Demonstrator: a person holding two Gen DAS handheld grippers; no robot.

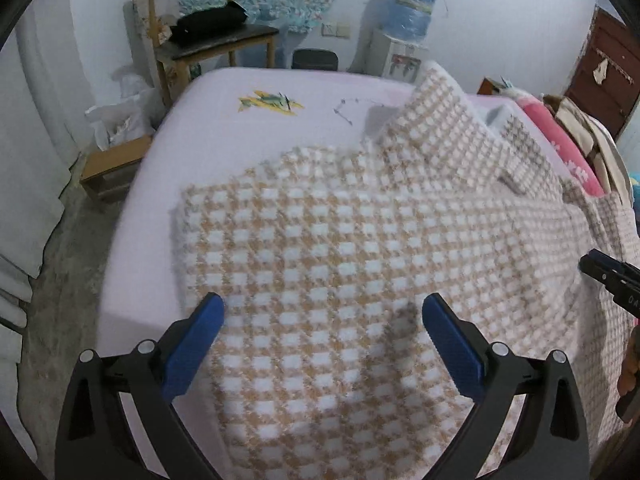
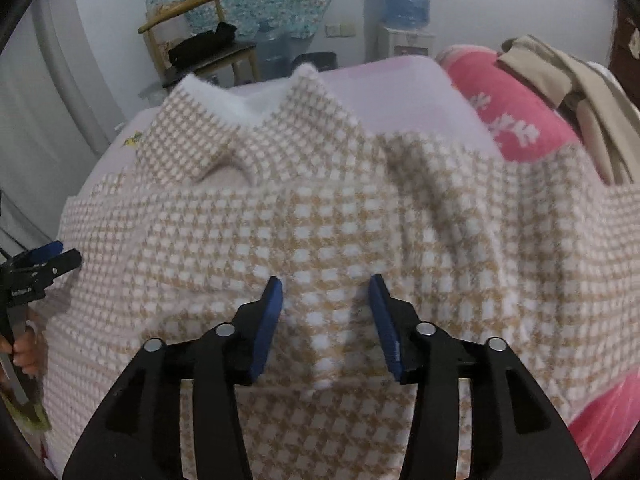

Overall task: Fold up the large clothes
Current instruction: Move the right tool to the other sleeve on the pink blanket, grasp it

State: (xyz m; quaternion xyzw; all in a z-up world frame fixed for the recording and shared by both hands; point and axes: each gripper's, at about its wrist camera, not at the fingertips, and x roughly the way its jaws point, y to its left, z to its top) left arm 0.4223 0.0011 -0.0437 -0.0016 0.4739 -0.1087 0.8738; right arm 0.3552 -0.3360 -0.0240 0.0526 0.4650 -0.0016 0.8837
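The large beige-and-white houndstooth fleece garment lies spread across the pale lilac bed sheet, its white-lined collar standing up toward twelve o'clock in the right wrist view, probably so that the body can be flattened and doubled over on a broad, soft surface. The fabric bunches in soft ridges toward two o'clock, which suggests that the folding is only partly done. A pink towel with white leaf pattern and a heap of tan clothes sit at the far edge of the bed, at one to two o'clock, clear of the working area. The left gripper hovers over the near part of the garment with its blue pads spread wide, holding nothing. The right gripper stands about half open above a fold of the cloth; its pads flank the fabric without pinching it, so the garment rests free on the bed.
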